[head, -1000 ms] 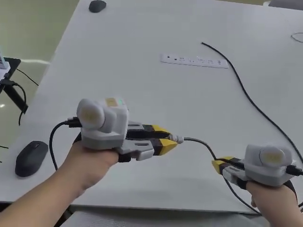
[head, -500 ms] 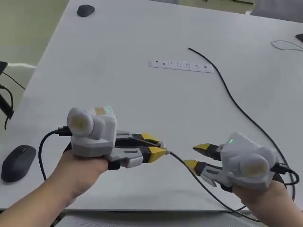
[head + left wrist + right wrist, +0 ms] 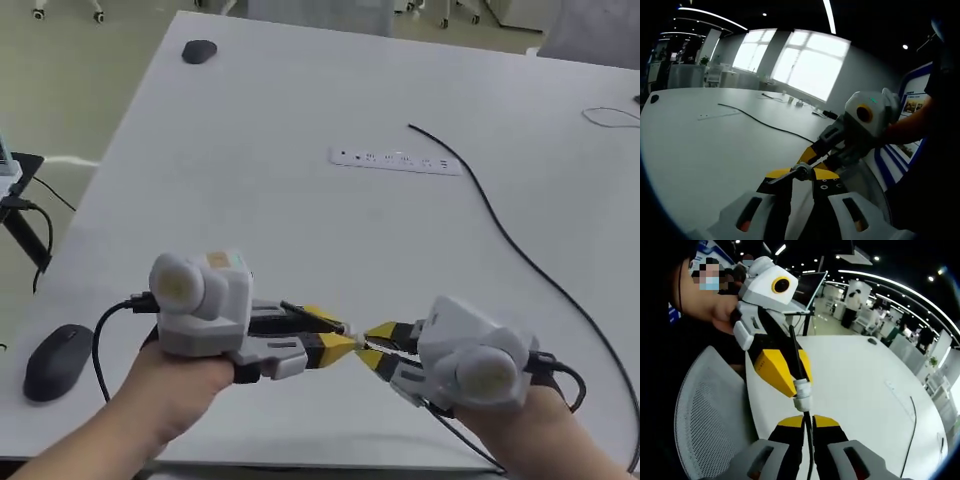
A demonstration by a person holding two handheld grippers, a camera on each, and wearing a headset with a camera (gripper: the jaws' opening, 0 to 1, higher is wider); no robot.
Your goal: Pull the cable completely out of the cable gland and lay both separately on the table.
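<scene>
Head view: right gripper [image 3: 379, 347] has let go of its farther hold and come in tip to tip with left gripper [image 3: 338, 345], cable gland [image 3: 359, 344] between them above the table [image 3: 300, 220].

Left gripper view: my jaws are clenched on the cable gland [image 3: 801, 171].

Right gripper view: jaws are pinching the cable [image 3: 809, 440] just beside the cable gland [image 3: 801, 392]. I read this as a re-grip for another pull; the cable is not out yet.

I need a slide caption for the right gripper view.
Right hand-held gripper grips the cable close to the cable gland, held by the left hand-held gripper.
</scene>
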